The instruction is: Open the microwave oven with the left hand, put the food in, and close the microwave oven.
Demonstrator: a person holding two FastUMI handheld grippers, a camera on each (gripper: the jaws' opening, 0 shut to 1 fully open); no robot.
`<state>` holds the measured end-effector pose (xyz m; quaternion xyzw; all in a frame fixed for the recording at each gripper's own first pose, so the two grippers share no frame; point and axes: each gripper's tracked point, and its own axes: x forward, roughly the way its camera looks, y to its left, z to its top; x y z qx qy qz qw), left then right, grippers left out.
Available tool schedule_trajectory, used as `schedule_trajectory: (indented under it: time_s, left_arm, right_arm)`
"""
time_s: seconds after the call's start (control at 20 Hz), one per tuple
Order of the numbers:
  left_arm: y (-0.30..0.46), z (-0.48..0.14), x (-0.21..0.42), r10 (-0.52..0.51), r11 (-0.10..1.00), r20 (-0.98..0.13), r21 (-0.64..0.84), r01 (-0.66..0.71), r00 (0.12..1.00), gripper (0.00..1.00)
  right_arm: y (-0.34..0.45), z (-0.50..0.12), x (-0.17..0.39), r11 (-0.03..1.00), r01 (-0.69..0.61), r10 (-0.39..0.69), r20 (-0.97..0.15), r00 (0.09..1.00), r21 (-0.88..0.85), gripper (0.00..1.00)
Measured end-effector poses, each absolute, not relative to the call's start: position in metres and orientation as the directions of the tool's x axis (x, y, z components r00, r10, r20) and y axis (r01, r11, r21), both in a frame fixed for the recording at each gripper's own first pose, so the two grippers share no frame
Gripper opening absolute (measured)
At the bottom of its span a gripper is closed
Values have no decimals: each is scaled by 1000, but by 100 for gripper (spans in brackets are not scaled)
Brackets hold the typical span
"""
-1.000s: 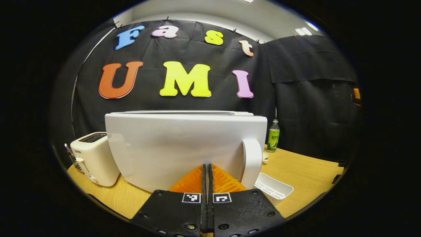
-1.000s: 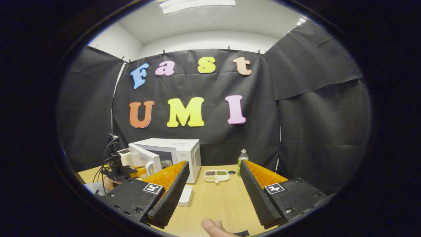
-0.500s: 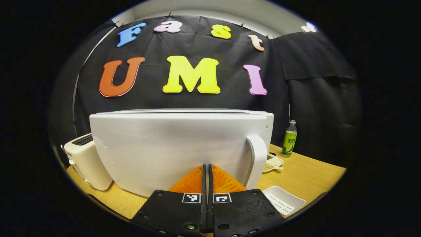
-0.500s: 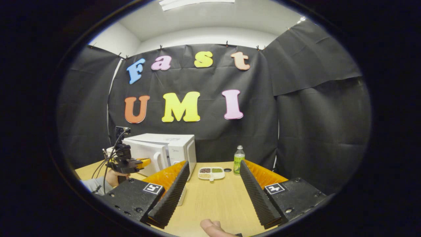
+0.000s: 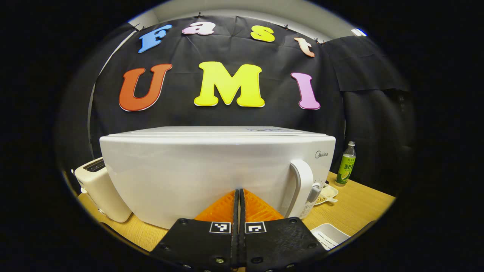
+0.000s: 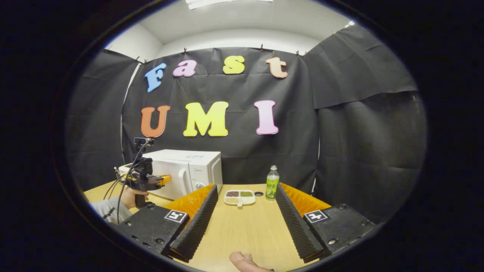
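The white microwave (image 5: 211, 170) stands right in front of my left gripper (image 5: 238, 190), its door flush with the body and the curved handle (image 5: 302, 189) at the right. That gripper is shut with nothing between its fingers, tips against the door. In the right gripper view the microwave (image 6: 189, 170) is at the back left, and a hand (image 6: 130, 196) holds the left gripper (image 6: 162, 180) at its door. My right gripper (image 6: 245, 187) is open and empty above the table. The inside of the microwave is hidden.
A divided dish of beans (image 6: 239, 197) and a green-labelled bottle (image 6: 272, 183) stand right of the microwave. A cream toaster (image 5: 100, 189) is on its left. A white ribbed tray (image 5: 329, 236) lies on the wooden table (image 6: 242, 230) near the front. A thumb (image 6: 244, 260) shows at the bottom.
The microwave door has swung from ajar to fully closed, with my shut left gripper moving forward against it. My right gripper has stayed open and almost still.
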<state>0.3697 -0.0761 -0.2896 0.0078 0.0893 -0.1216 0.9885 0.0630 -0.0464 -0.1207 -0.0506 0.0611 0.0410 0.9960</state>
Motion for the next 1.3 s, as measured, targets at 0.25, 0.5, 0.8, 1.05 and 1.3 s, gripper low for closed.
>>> schedule_trajectory:
  time_s: [0.25,0.5,0.8,1.05,1.3]
  left_arm:
    - [-62,-296,367,-157,986,-235,22,167,959,0]
    - [-47,-294,326,-104,994,-307,11,112,946,0]
    - [-37,-251,241,-137,990,-327,-62,123,935,38]
    - [-21,-179,170,-110,994,-266,-19,109,958,92]
    - [1,-90,89,-69,998,-170,-26,66,983,97]
  right_arm:
    - [-41,-120,53,993,-77,65,-129,990,-90,98]
    - [-38,-122,43,994,-58,45,-140,989,-93,98]
    - [-29,-110,21,995,-51,40,-123,992,-87,98]
    - [-21,-88,-6,994,-34,26,-77,997,-107,98]
    - [-18,-54,-32,994,-6,4,-23,1000,-107,98]
